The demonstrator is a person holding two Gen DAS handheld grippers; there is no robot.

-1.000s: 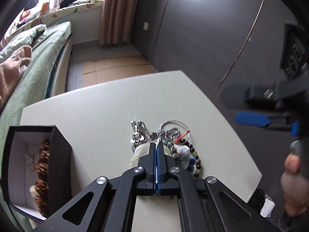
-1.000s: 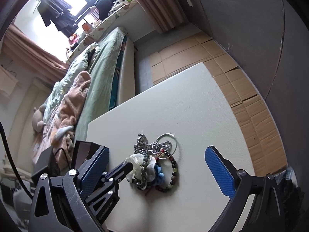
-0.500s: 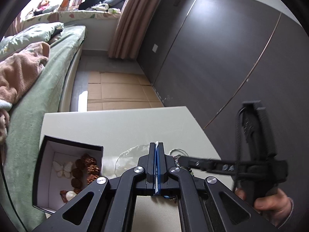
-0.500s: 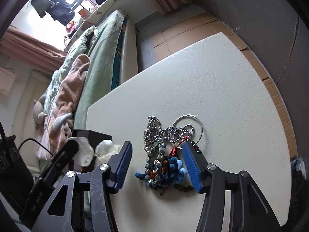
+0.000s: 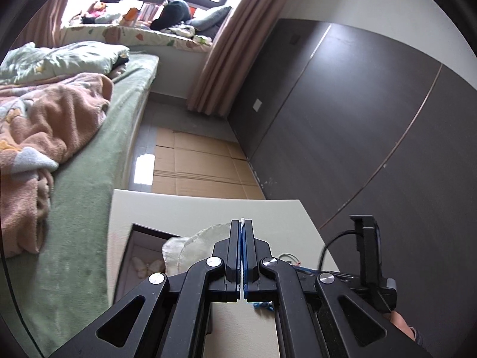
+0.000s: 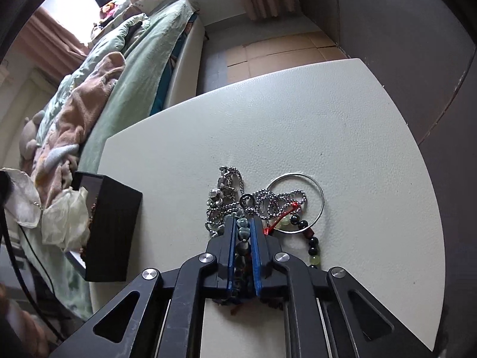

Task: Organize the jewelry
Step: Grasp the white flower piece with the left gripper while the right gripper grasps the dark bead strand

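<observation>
On the white table (image 6: 298, 125) lies a jewelry heap: a silver ball chain (image 6: 235, 205), a thin silver bangle (image 6: 320, 191) and a dark-and-green bead bracelet (image 6: 313, 247). My right gripper (image 6: 243, 221) points down into the heap. Its jaws are closing, and the blue pads press on a strand of blue-grey beads (image 6: 243, 231). My left gripper (image 5: 241, 223) is shut on the edge of a sheer white pouch (image 5: 190, 244). The pouch (image 6: 59, 217) hangs over the open black box (image 6: 110, 226).
The black box (image 5: 143, 256) holds a pale butterfly piece and stands near the table's left edge, beside a green bed (image 5: 89, 179). A dark wardrobe wall (image 5: 357, 119) rises on the right. Cardboard covers the floor (image 5: 193, 167) beyond the table.
The right jaws went from wide open to closed on the bead strand as the gripper sank onto the heap. The left gripper rose and carried the pouch left from the heap to the box.
</observation>
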